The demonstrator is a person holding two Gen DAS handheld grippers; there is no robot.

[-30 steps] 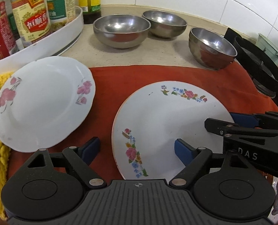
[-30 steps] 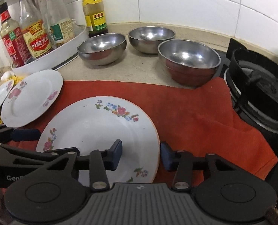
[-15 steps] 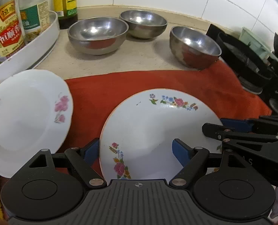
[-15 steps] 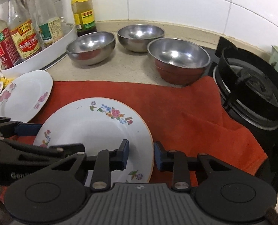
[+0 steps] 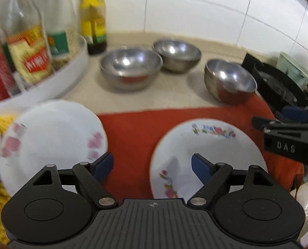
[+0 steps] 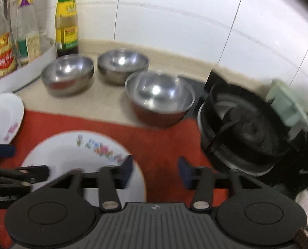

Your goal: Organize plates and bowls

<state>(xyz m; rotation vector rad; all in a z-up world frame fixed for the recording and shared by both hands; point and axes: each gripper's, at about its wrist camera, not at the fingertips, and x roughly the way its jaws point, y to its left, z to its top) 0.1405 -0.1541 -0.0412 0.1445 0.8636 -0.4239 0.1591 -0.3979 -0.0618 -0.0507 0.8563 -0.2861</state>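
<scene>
1. Your left gripper [image 5: 152, 166] is hanging wide open over the orange-red cloth [image 5: 131, 130], nothing between its blue pads. One pad is sitting over the edge of the white round plate with multicoloured flowers [image 5: 208, 145].
2. Your right gripper [image 6: 155, 171] is opening its jaws right now. They're gripping nothing, just cloth showing in the gap, and that flowered plate's rim is just beside the left pad.
3. The white scalloped plate with pink flowers [image 5: 52, 139] is lying further left, partly on the cloth.
4. Three round stainless-steel bowls [image 6: 160, 95] are sitting apart on the beige counter [image 5: 174, 85] behind the cloth, upright, not stacked.
5. Everything's looking kinda blurry, btw.
</scene>
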